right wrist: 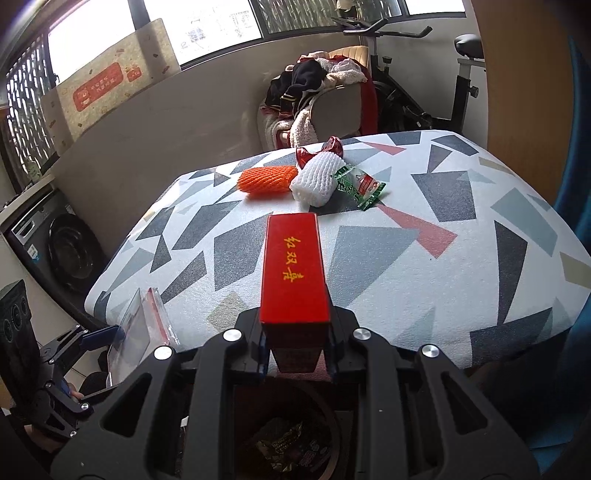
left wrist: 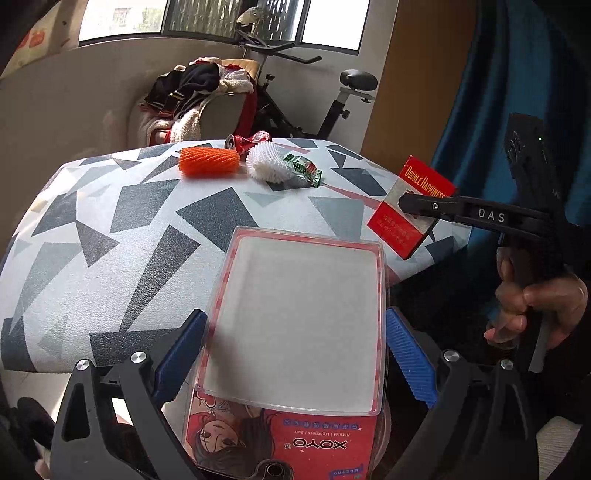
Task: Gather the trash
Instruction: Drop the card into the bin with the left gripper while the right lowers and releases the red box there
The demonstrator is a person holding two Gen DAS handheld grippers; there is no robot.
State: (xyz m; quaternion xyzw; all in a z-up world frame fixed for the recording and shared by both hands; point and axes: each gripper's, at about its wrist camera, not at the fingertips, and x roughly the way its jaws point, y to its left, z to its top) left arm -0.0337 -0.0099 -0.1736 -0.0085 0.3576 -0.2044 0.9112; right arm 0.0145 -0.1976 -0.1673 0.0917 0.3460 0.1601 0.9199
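Bright windows (left wrist: 122, 18), exercise bike (left wrist: 295, 110), washing machine (right wrist: 55, 240)

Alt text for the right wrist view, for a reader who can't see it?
The right gripper holds a red cigarette box above a bin at the near edge of a patterned table. Farther back lie an orange foam net, a white foam net, a green wrapper and a crushed red can.

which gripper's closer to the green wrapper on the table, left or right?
Right, though not by much. The right gripper, shut on the red cigarette box, is nearer the green wrapper. The left gripper, holding the clear plastic package, sits further back.
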